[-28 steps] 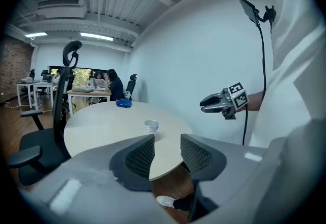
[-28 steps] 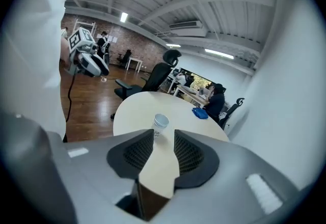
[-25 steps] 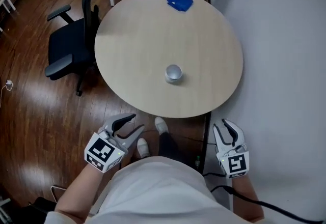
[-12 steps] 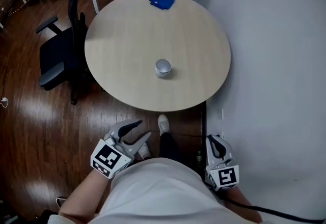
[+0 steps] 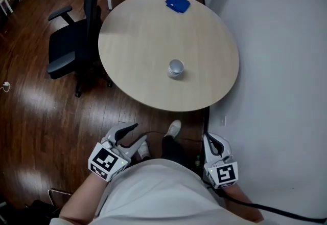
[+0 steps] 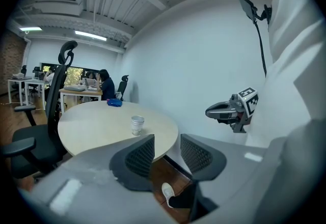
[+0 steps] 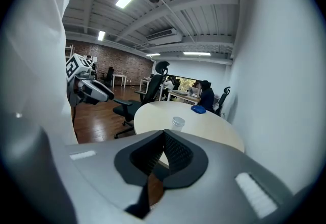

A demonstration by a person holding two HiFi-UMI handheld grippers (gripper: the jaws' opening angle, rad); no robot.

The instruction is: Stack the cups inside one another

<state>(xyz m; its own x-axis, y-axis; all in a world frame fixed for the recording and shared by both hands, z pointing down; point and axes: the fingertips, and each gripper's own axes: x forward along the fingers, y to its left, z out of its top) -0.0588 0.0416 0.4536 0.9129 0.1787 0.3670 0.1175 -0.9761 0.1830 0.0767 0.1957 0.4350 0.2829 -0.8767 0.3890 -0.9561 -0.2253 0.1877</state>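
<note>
Cups (image 5: 175,68) sit on the table (image 5: 133,40), well clear of both grippers. Left gripper (image 5: 137,133) has its jaws apart, right gripper (image 5: 209,139) is pinched together, both empty.

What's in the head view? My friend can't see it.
A cup stands on a round table, a blue thing at its far edge. Nearer, a person holds the left gripper open and the right gripper shut, both empty.
</note>
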